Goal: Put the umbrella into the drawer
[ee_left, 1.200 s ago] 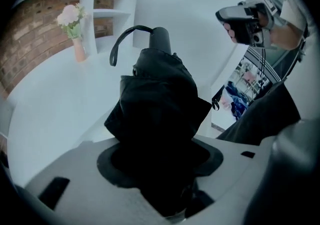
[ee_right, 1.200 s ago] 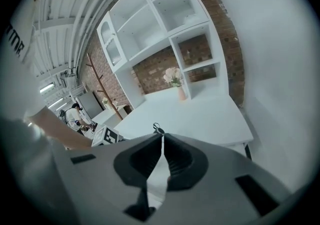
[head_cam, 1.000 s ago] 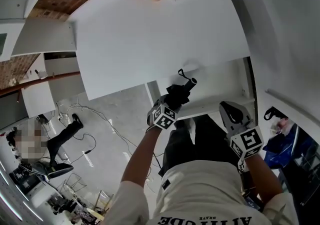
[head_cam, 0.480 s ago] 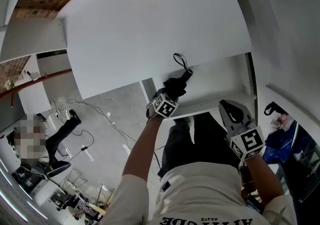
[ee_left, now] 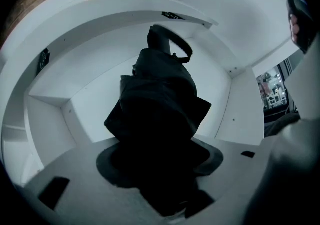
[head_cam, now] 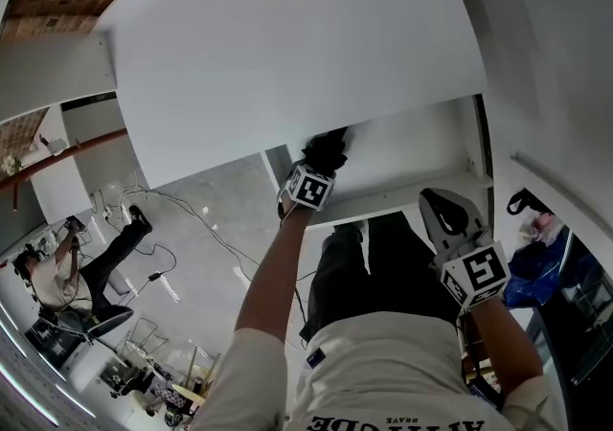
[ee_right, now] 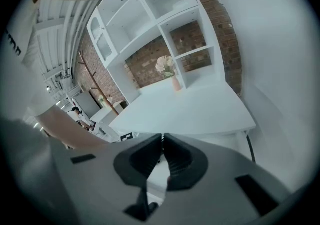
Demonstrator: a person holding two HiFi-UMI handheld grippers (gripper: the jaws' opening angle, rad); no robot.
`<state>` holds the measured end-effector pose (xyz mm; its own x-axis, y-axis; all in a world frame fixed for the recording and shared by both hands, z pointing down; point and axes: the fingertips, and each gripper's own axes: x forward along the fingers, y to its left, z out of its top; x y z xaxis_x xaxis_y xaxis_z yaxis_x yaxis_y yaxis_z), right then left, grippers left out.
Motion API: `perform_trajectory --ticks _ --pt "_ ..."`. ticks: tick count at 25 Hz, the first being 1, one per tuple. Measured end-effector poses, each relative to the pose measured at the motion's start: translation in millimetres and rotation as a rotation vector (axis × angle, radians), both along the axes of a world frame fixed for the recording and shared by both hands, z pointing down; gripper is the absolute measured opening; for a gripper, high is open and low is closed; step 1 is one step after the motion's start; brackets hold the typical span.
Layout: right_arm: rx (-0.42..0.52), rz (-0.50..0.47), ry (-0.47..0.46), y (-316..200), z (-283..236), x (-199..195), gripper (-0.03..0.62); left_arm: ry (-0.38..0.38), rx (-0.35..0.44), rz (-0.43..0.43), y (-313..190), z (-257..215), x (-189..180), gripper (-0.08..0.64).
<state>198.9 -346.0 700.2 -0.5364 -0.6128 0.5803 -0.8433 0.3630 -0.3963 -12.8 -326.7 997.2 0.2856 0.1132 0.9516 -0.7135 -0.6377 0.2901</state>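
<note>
The folded black umbrella [ee_left: 159, 114] is gripped near its lower end by your left gripper [ee_left: 161, 174], whose jaws stand wide but clamped on the bundled fabric. It tilts away from you into the open white drawer [ee_left: 95, 76]. Its handle end and looped wrist strap [ee_left: 183, 50] reach toward the back wall, just under the edge of the tabletop [ee_left: 150, 4]. In the head view the umbrella [head_cam: 327, 147] shows as a dark lump at the drawer's left end, right at the tabletop [head_cam: 287, 56] overhang. No view tells you whether it touches the drawer floor. That is the first risk: if you let go while it hangs above the floor, it could drop, roll or spring partly open, because the canopy looks loose, with flaps sticking out at the sides. The strap sits close to the tabletop edge and could snag there if you push further in at this angle. The handle end could also knock the back wall. Loose fabric draped over the drawer [head_cam: 412, 192] front would probably jam it on closing. Your right gripper [ee_right: 161, 155] is empty, its jaws pressed together, and it hangs over your lap [head_cam: 442, 218], well apart from the drawer, so it offers no support.
</note>
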Motion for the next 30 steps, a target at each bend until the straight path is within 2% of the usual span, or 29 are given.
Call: perform_trajectory --ticks 10,18,30 --pt "-0.007 0.008 -0.008 2.1 6.5 -2.9 0.034 -0.013 -0.032 -0.026 -0.5 11.7 -5.6 0.259" --pt "-0.01 0.001 -0.009 0.9 8.4 -6.8 0.034 -0.022 -0.024 -0.042 -2.2 14.9 -2.5 0.28" --pt "-0.016 -0.024 -0.024 2.7 6.8 -12.8 0.034 0.001 0.045 -0.038 -3.4 -26.6 -0.9 0.301"
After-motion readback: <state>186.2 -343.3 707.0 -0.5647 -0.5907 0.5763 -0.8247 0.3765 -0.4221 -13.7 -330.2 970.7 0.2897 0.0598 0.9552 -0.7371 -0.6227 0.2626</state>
